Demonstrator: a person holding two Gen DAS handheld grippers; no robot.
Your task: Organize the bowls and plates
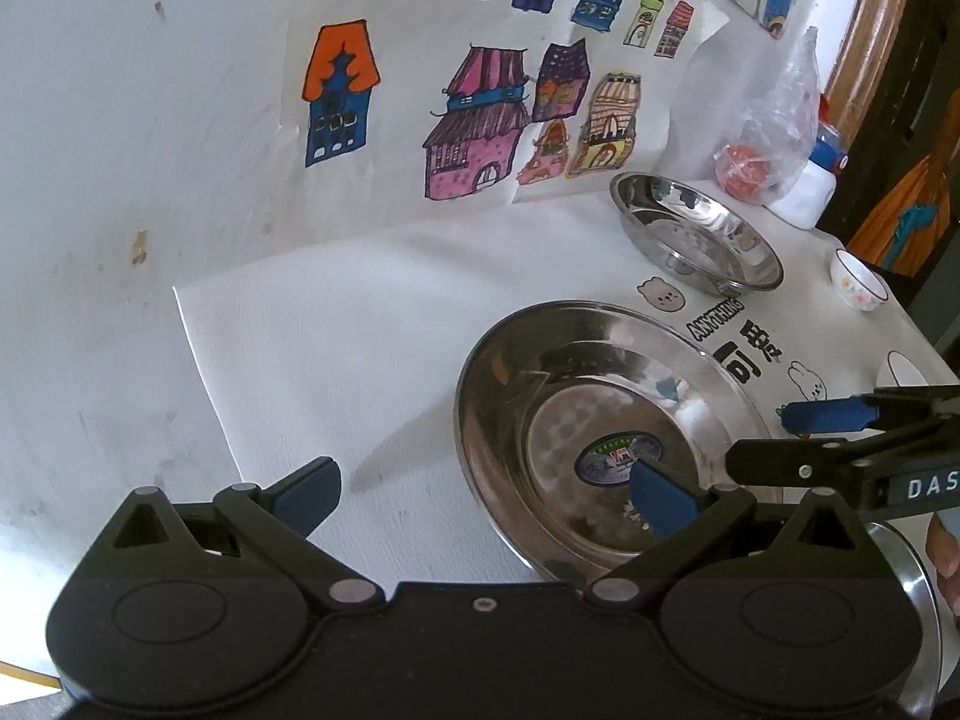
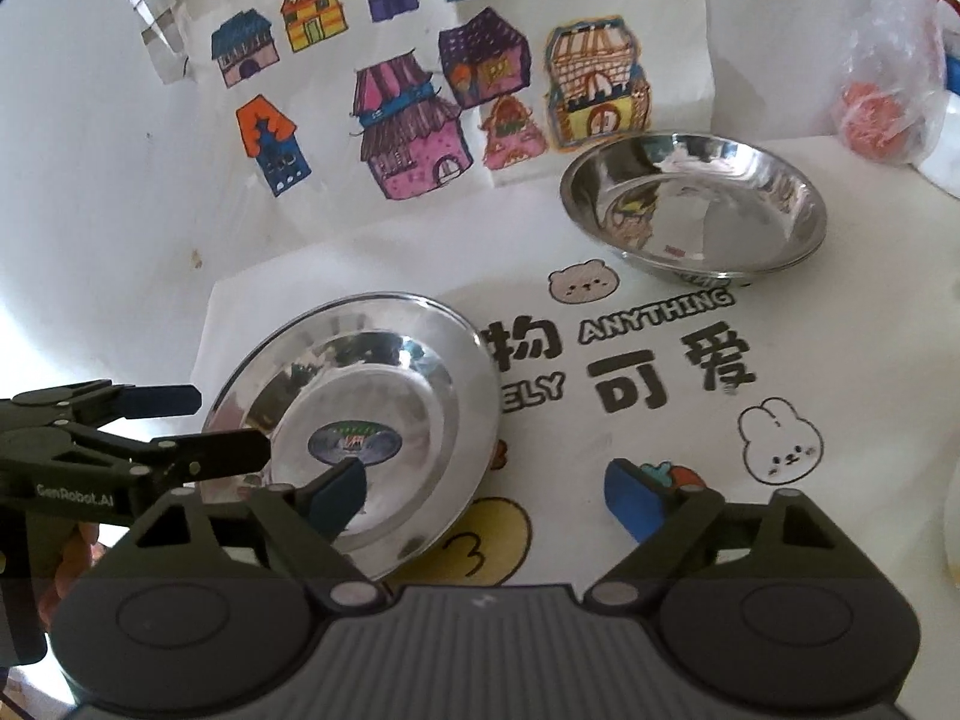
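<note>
Both grippers, left (image 1: 486,495) and right (image 2: 486,501), hover jaws wide apart over the round shiny steel plate (image 2: 360,420) near the white counter (image 1: 360,330) edge.

a table (image 2: 840,396) fills the lower and middle part of both views, covered by a white cloth (image 2: 672,450) printed with cartoon bears, a rabbit, the word "anything" and large black characters. a plain white sheet (image 1: 336,360) lies over the cloth at centre left of the left wrist view. a large steel plate (image 2: 384,396) with an oval sticker at its middle sits at lower centre, partly on that sheet. a second steel plate (image 2: 696,204) rests at upper right, near the wall. further right lie a clear plastic bag (image 1: 774,120) holding something red, a white bottle (image 1: 807,186) and a small white cup (image 1: 858,288).
</note>
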